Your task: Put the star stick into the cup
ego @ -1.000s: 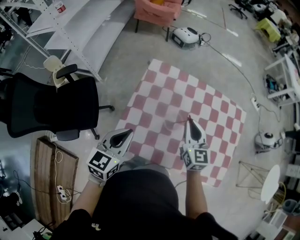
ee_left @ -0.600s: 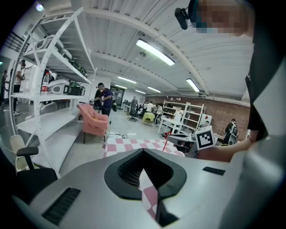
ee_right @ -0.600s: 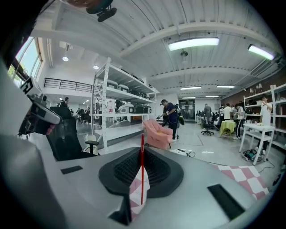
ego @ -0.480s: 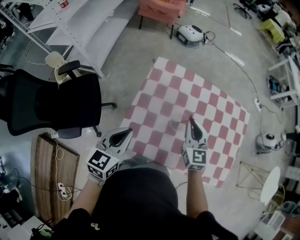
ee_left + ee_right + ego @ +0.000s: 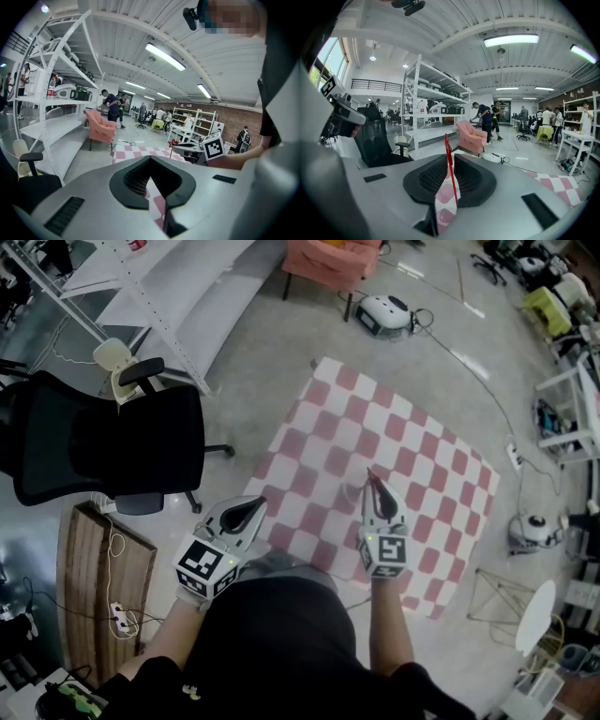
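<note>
The head view looks steeply down on the checkered mat [image 5: 375,465] from above; both gripper views look level across it, sharing the pink armchair [image 5: 101,131] beyond it.

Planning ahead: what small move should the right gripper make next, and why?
Probably ease the right gripper, shut on the star stick, leftward over the clear cup: the head view shows the cup just left of its jaws, stick outside.
</note>
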Motion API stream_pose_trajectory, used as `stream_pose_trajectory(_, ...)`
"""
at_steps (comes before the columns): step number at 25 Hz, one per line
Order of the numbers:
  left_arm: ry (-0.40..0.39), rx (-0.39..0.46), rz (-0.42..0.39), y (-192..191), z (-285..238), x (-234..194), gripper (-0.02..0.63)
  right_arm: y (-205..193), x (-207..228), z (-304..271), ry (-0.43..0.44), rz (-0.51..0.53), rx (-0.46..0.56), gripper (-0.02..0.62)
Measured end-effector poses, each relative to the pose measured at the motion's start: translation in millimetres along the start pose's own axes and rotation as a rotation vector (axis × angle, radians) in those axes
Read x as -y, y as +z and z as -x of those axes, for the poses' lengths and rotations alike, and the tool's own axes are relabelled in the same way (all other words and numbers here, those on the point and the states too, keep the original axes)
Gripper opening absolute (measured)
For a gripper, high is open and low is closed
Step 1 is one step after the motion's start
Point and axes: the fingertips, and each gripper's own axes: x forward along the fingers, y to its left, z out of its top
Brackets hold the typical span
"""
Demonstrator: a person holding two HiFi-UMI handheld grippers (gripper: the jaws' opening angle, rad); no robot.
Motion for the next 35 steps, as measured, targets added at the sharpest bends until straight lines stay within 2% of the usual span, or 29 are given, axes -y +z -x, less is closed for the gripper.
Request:
stream_pose_trajectory(5, 0.019, 0.007, 0.008, -1.2, 6.2, -6.2, 0.04, -7.9, -9.3, -8.9, 0.025, -0.001, -0.037, 0.058)
stream_pose_trajectory(22, 0.038, 0.021, 0.01, 0.3, 13.5, -5.8, 0.04, -8.0, -21.5, -9.2, 0.062, 0.008, -0.045, 0.086)
stream_pose_trajectory(30, 0.009, 0.044, -0.001, 13.0, 4.3, 15.4, 0.04, 11.9, -18.4, 17.6, 0.07, -0.034, -0.015, 0.084)
stream_pose_trajectory(35, -0.031, 0.066, -0.01, 24.4, -6.5, 43.4, 0.04, 40.8, -7.3, 52.2, 0.071, -0.04, 0.045, 0.056)
